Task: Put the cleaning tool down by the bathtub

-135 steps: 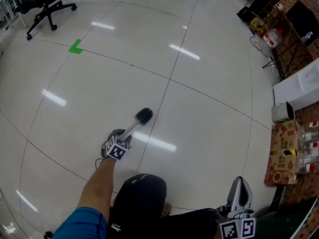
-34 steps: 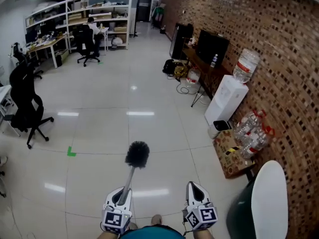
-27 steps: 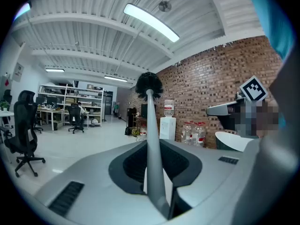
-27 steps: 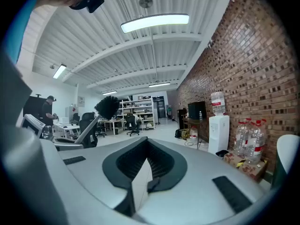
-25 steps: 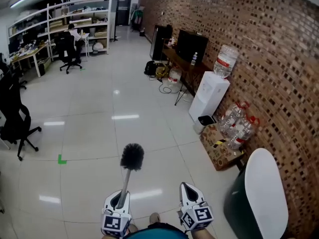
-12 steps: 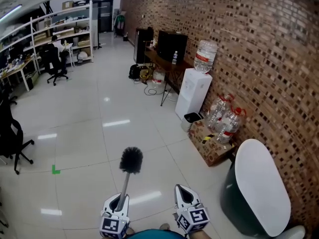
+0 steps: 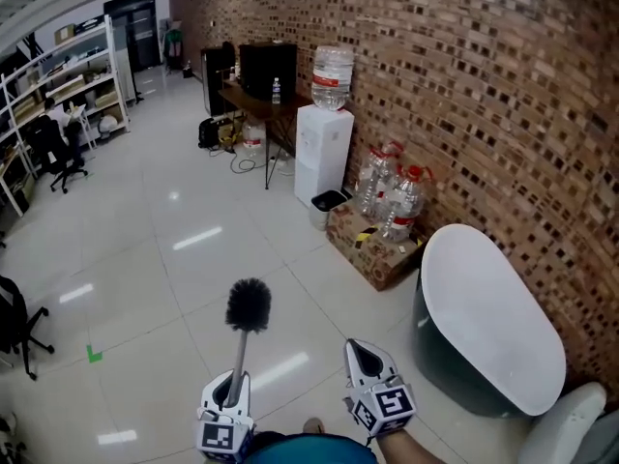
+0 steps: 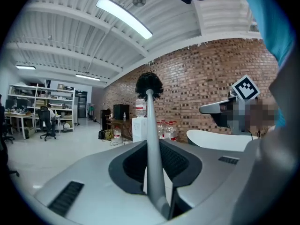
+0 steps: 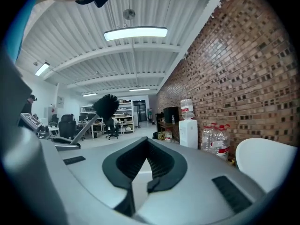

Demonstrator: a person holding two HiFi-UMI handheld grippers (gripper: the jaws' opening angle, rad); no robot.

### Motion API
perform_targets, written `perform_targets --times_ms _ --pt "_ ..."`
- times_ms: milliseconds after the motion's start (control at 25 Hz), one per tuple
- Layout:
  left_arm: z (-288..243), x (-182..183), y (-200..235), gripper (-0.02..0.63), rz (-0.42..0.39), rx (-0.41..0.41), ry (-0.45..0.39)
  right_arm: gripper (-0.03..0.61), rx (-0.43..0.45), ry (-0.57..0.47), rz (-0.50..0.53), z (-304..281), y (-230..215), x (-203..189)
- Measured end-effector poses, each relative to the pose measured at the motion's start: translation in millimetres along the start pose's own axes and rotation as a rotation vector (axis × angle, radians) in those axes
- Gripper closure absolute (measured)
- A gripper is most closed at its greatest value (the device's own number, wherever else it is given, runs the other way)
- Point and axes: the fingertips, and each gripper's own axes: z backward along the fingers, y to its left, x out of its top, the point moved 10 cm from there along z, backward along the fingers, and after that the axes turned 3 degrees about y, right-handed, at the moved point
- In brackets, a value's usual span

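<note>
- I am looking at a big open room with a pale, glossy tiled floor (image 7: pixel 145 259) and a brick wall (image 7: pixel 464 85) running along the right side.
- The cleaning tool (image 7: pixel 248 305), a round black brush on a slim grey handle, is up in the air over that floor. It reaches forward and slightly up from my left side, and its bristles touch nothing.
- The left tongs (image 7: pixel 229 387) pinch the lower end of the handle. In the left gripper view the handle stands straight between the two dark pads, with the brush head far out beyond them.
- The right tongs (image 7: pixel 361 353) sit just beside the left ones, pressed together with nothing between them. The right gripper view shows only floor past their tips.
- The bathtub (image 7: pixel 484 327), white on top with a dark side, stands against the wall, ahead and to the right of the right tongs. It is still apart from the brush, which is the farther of the two from it.
- Beyond the tub along the wall come a cardboard box (image 7: pixel 372 249), some large water bottles (image 7: pixel 392 196) and a water dispenser (image 7: pixel 324 148).
- As I judge it, the pick-up is done and the tool is on its way. What remains is to close in on the tub, lower the brush to the floor beside it and let the left tongs go.
- Bare tile in front of the tub's dark side looks like the obvious place to set it.
</note>
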Motion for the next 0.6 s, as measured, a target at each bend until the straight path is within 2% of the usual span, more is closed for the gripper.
perform_targets --times_ms 200,480,600 --pt "-20 -2 -21 0.549 0.004 -0.113 -0.012 0.563 -0.118 0.010 -0.007 32 -17 -2" --pt "-38 2 -16 0.549 0.024 -0.264 -0.022 0.562 -0.257 0.052 -0.002 64 1 0" --pt "-46 3 -24 0.549 0.003 -0.330 -0.022 0.561 -0.318 0.049 -0.004 78 -1 1"
